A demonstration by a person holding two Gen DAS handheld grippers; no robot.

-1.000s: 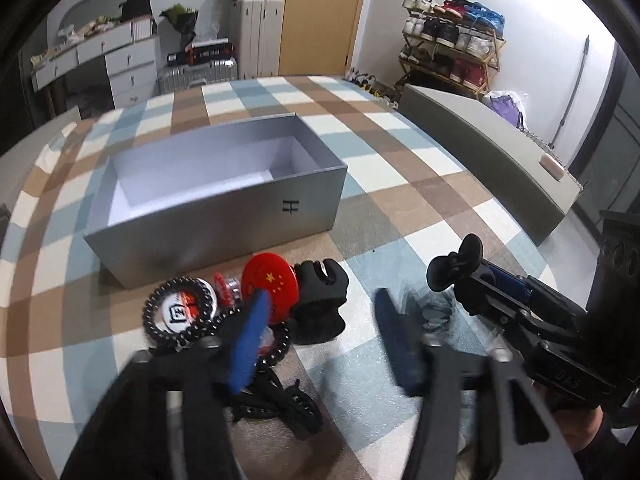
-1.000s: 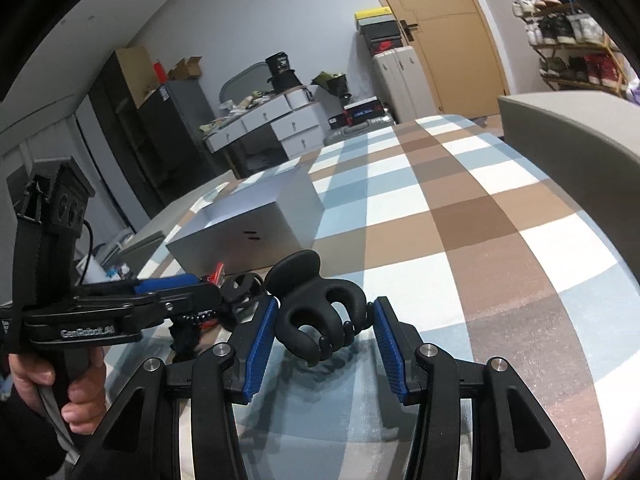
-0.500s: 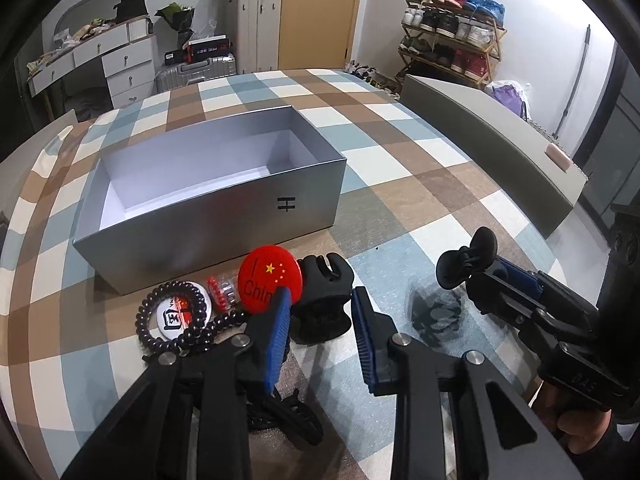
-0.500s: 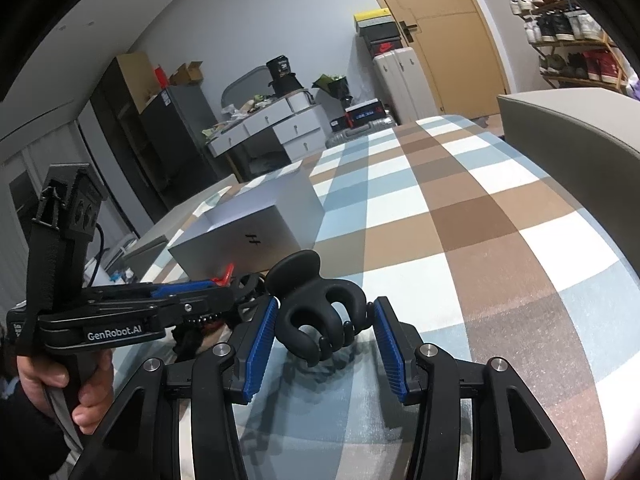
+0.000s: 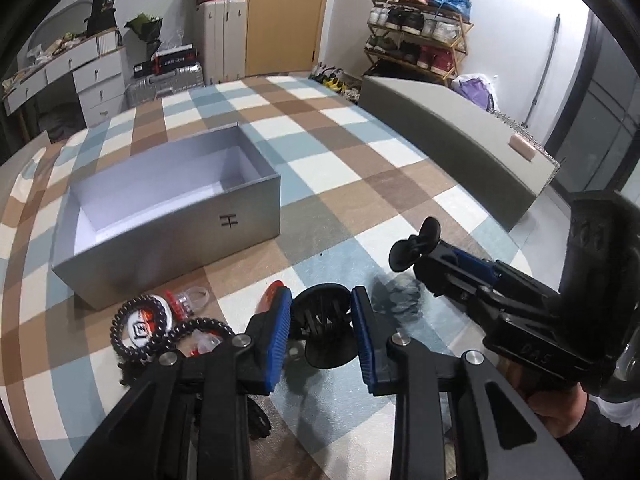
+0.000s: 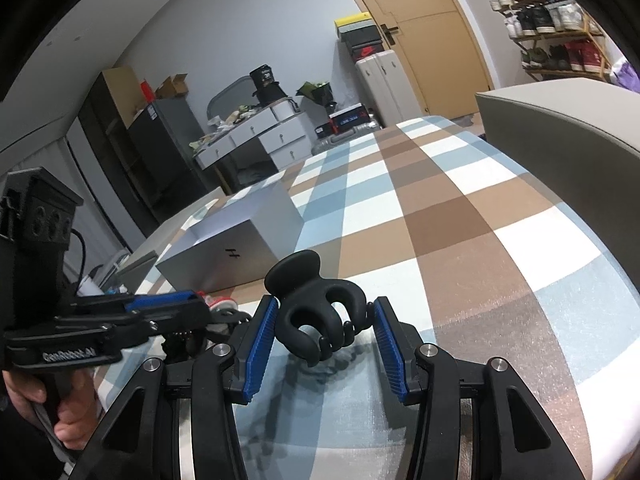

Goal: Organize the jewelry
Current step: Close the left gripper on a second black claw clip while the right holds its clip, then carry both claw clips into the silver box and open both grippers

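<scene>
Left gripper (image 5: pixel 322 320): fingers narrow, just closed onto a black claw clip (image 5: pixel 326 326), blue pads against both its sides, clip low over the checked cover (image 5: pixel 360 168). Surface looks like a bed, not a worktop.

Right gripper (image 6: pixel 323 334): fingers at mid width, clamped on a second black clip (image 6: pixel 316 312), held clear of the cover, its round lever end pointing up and away from the camera.

Just left of the left fingers: loose pile – bead bracelet (image 5: pixel 140 322), round badge (image 5: pixel 141 325) inside it, red disc (image 5: pixel 269 295) half hidden behind the left pad, clear clips (image 5: pixel 188 296).

Beyond the pile: open grey box (image 5: pixel 168 220), empty, long axis running left-right across the left view.

Key relation: box lies ahead and left of the left fingers, opening up. Left hand is nearer it; right hand is off to the side, farther. Likely next: carry the left clip forward over the near wall and drop it in.
</scene>
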